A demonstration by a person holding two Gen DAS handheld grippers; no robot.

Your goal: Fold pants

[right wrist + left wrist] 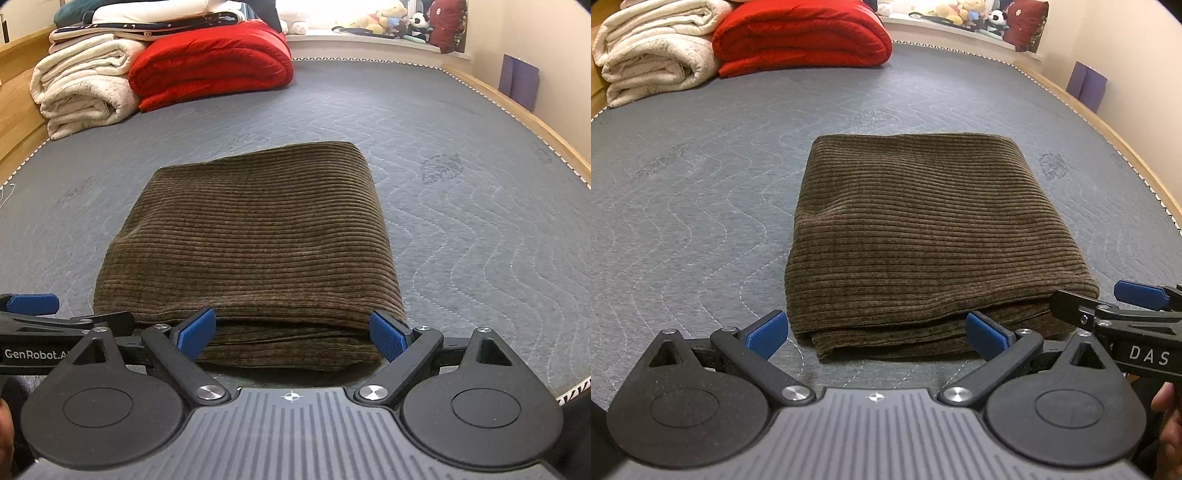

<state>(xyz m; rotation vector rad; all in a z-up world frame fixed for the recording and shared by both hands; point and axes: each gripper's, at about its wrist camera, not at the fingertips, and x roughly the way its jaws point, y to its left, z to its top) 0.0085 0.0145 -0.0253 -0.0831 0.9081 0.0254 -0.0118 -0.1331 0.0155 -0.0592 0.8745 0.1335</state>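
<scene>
Left wrist view first: the left gripper [875, 334] sits low at the near edge of the pants [923, 236], jaws spread wide and nothing between them. One blue pad rests over the bare mattress [683, 221]; the other is right at the near edge of the bundle.

The pants are already a thick, roughly square stack in the middle of the bed, with at least two layers showing along the near edge. Brown wide-ribbed corduroy, soft and kinda plush, ridges running sideways. The mattress cover is grey quilted fabric with wavy stitching, so I'd guess it grips a bit.

Over on the right, the right gripper [291, 334] is also wide open and empty, its pads on either side of the right part of that same near edge.

My read: folding is basically done, or there's one more fold to go. If another fold is wanted, both grippers need to pinch all the layers at the near corners together, since corduroy this bulky tends to spring open.

Way back there's a cream blanket [85, 92] and a red duvet [210, 62], both folded up puffy.
</scene>
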